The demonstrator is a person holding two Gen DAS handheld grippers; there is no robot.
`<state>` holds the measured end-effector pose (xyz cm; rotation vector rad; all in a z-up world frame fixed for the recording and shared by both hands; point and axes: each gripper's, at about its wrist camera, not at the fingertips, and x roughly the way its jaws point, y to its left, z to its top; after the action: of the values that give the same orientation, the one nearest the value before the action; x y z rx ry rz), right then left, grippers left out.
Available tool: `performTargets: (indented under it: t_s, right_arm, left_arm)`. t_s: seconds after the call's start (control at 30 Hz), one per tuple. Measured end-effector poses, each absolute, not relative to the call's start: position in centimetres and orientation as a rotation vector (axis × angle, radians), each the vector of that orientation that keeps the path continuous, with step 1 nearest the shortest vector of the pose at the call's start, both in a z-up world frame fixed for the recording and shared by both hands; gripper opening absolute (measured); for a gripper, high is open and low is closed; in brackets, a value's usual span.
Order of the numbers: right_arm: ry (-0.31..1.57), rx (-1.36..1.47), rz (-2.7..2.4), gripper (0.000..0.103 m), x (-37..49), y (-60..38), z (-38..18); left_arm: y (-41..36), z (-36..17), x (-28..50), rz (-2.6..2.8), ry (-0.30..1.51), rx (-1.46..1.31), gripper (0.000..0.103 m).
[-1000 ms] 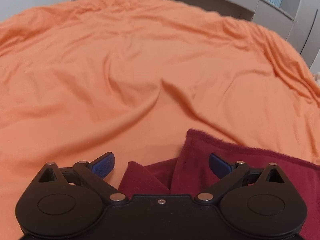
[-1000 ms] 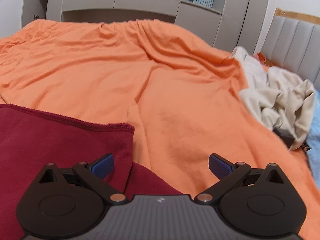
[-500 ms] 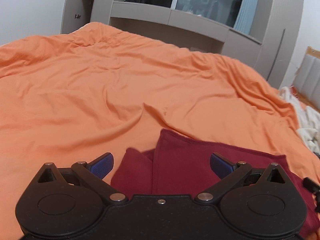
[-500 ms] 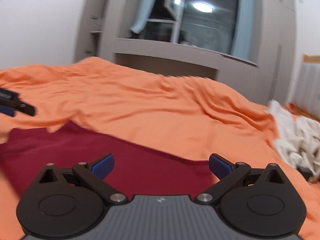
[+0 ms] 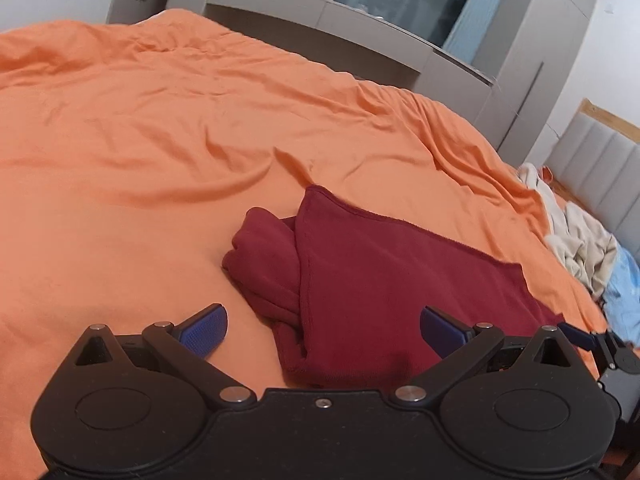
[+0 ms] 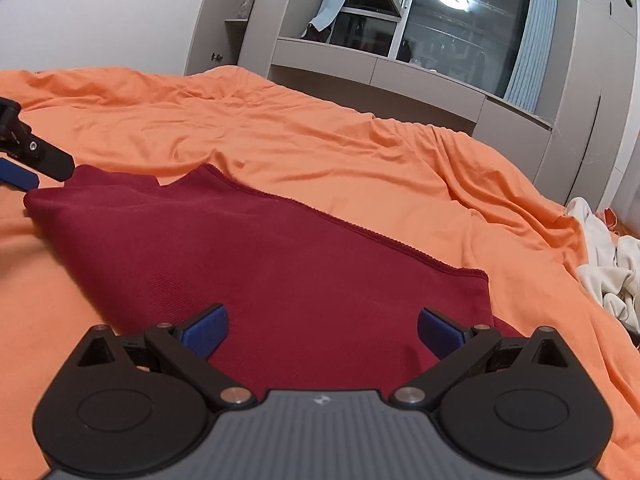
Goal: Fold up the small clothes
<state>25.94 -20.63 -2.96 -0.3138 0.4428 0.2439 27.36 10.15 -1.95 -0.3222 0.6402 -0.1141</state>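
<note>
Left tongs [image 5: 323, 330] & right tongs [image 6: 322, 328] both gape wide, empty, over maroon garment [image 6: 280, 272] on orange sheet [image 5: 140, 140].

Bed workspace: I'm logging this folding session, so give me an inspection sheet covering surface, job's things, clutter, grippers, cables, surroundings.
Surface: orange bedsheet, wrinkled.
Job's things: dark red garment, lying partly folded, one end bunched at its left side.
Clutter: pile of cream clothes and a light blue cloth by the headboard.
Grippers: left gripper open, holding nothing; right gripper open above the garment.
Cables: nothing seen.
Surroundings: grey cabinets, window with blue curtains, padded headboard.
</note>
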Motion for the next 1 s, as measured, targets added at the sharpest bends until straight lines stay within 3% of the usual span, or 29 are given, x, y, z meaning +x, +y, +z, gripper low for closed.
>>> performTargets:
  t_s: [0.7, 0.87, 1.0]
  right_arm:
    - [0.486, -0.219, 0.276, 0.103, 26.3, -22.2, -3.7]
    - [0.488, -0.215, 0.276, 0.103, 26.3, -22.3, -3.7]
    - [0.488, -0.218, 0.276, 0.103, 26.3, -22.3, -3.7]
  left_arm:
    - [11.1, -4.6, 26.8, -0.230, 0.705, -0.715, 0.102]
    - [10.5, -5.0, 27.3, -0.137, 0.645, -0.742, 0.087]
    - [9.4, -5.2, 28.9, -0.095, 0.646, -0.723, 0.082]
